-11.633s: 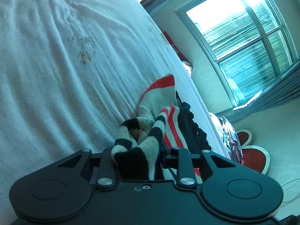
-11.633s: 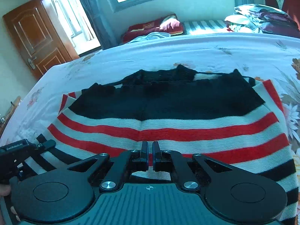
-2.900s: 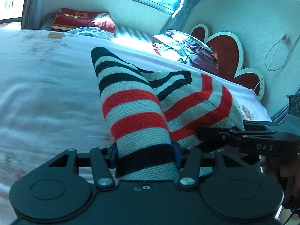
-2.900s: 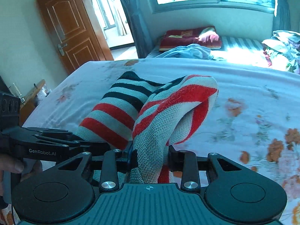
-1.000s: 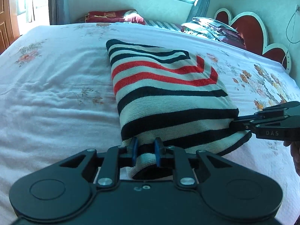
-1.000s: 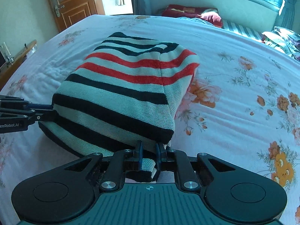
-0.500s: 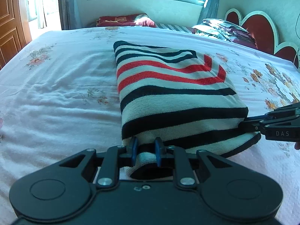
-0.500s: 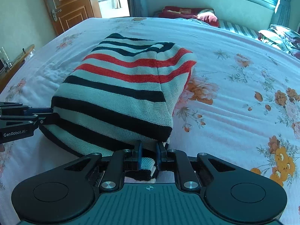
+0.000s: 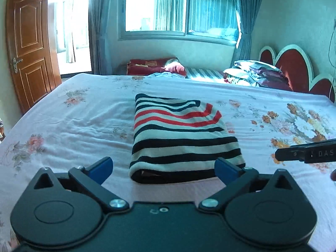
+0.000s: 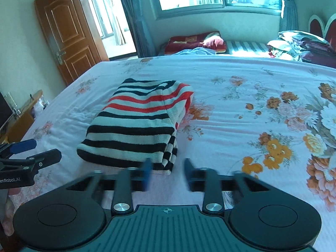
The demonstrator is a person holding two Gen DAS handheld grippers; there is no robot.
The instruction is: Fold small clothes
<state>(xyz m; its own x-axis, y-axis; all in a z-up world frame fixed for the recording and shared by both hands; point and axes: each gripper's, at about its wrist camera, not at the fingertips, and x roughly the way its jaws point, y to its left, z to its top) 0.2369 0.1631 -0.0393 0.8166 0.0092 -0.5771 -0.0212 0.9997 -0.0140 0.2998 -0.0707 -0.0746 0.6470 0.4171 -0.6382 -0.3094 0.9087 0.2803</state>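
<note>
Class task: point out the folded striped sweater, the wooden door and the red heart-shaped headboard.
folded striped sweater (image 9: 180, 138): left wrist view, top layer.
wooden door (image 10: 69, 35): right wrist view, upper panel.
red heart-shaped headboard (image 9: 292, 63): left wrist view, red padding.

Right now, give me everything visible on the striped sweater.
The striped sweater is a knit in white, black and red bands, red toward the far end. It is folded into a neat rectangular stack, with layered edges showing at the near end, and lies flat on the floral bedsheet. Nothing grips it: both grippers are clear of it, jaws opening.
</note>
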